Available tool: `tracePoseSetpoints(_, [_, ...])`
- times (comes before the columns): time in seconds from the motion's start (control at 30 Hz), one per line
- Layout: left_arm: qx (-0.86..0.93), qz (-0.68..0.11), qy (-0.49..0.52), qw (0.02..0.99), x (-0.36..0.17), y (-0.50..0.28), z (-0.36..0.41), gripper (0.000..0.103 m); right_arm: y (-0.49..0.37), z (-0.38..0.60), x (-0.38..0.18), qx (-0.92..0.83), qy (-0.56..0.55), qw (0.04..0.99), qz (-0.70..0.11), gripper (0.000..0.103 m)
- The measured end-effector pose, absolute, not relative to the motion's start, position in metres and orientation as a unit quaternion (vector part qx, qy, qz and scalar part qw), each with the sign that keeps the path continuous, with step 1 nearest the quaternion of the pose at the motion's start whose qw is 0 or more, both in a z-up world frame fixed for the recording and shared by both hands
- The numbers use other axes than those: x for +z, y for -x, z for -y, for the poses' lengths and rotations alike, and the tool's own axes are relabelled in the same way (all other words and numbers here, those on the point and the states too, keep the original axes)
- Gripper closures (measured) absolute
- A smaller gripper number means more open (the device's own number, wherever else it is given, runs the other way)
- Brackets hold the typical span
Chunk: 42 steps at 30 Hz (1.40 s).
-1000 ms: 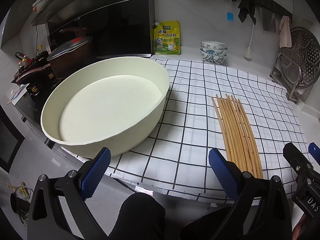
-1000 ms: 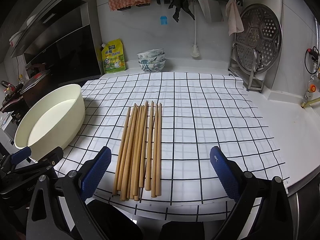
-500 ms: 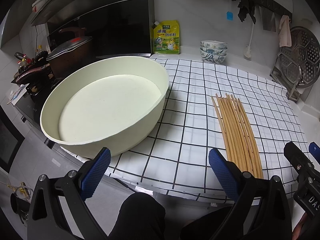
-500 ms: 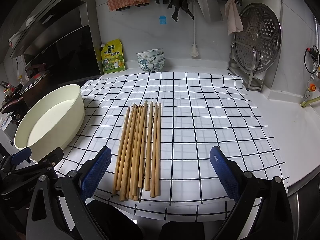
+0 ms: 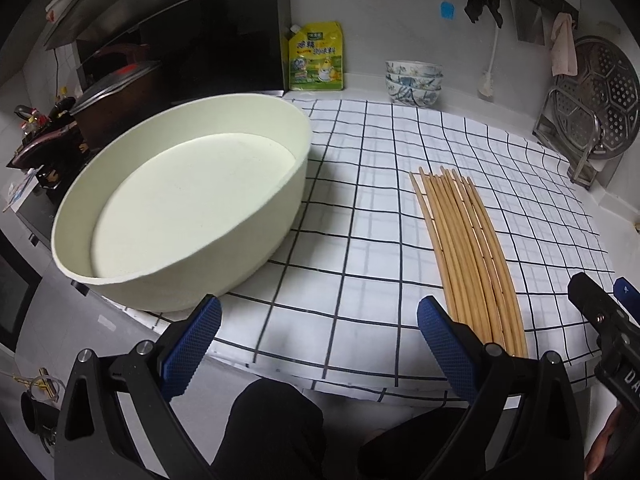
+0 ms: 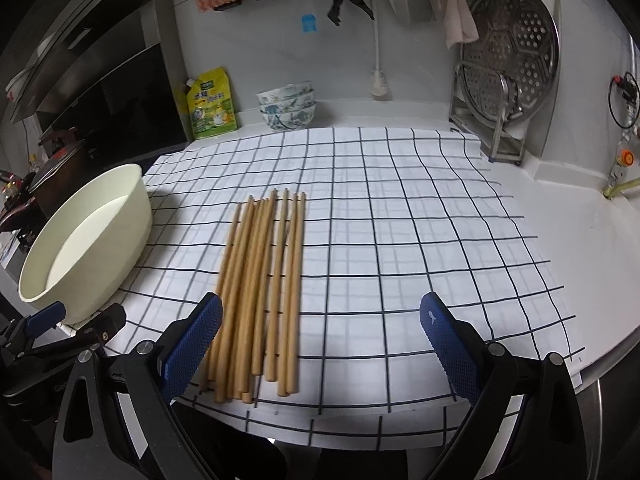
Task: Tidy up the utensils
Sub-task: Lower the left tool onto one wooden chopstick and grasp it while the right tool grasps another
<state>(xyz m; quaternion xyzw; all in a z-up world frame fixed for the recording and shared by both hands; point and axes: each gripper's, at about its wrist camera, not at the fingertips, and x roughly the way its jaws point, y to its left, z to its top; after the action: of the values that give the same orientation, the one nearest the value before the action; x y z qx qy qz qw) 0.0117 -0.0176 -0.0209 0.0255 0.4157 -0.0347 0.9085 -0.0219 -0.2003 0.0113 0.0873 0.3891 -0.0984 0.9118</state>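
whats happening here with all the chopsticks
A person holds a two-finger gripper in each hand over a checked cloth. Both the left gripper and the right gripper are open and empty. A bundle of wooden chopsticks lies on the cloth, untouched, beside an empty cream basin. Nothing has been picked up yet.

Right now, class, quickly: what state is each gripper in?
Left gripper: open, holding nothing.
Right gripper: open, holding nothing; chopsticks lie on the cloth below it.
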Motion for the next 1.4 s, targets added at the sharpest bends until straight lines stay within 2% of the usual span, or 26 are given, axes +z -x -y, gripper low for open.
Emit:
tracePoseSetpoints(0.7, [-0.059, -0.464, -0.020, 0.884, -0.056, -0.043, 0.042, 0.006, -0.037, 0.215, -0.045, -0.103, -0.023, 0.877, -0.468, 0.009])
tracePoseSetpoints(1.4, [-0.064, -0.465, -0.010, 0.883, -0.064, -0.059, 0.062, 0.006, -0.033, 0.243, -0.049, -0.121, -0.019, 0.871, -0.476, 0.009])
